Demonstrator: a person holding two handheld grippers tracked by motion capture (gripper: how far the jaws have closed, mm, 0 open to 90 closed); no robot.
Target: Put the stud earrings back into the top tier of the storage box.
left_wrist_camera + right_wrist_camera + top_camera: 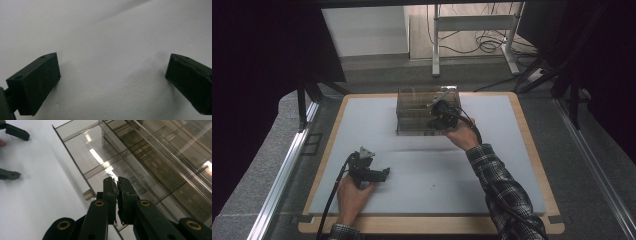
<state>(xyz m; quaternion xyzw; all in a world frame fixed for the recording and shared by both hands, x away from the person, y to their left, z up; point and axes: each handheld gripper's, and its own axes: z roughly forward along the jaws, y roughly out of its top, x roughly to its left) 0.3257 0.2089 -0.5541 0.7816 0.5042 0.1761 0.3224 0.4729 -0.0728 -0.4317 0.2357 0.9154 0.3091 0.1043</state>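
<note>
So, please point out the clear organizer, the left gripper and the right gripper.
Organizer [414, 112], high view, on its left side wall.
Left gripper [386, 174], high view, between its open jaw tips.
Right gripper [117, 180], right gripper view, between its closed jaw tips.

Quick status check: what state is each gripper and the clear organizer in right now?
Left gripper: open, jaws wide apart, empty, low over the white mat.
Right gripper: shut, at the organizer's front edge; whether it pinches the wall is unclear.
Organizer: upright on the mat, a drawer pulled out, empty.
</note>
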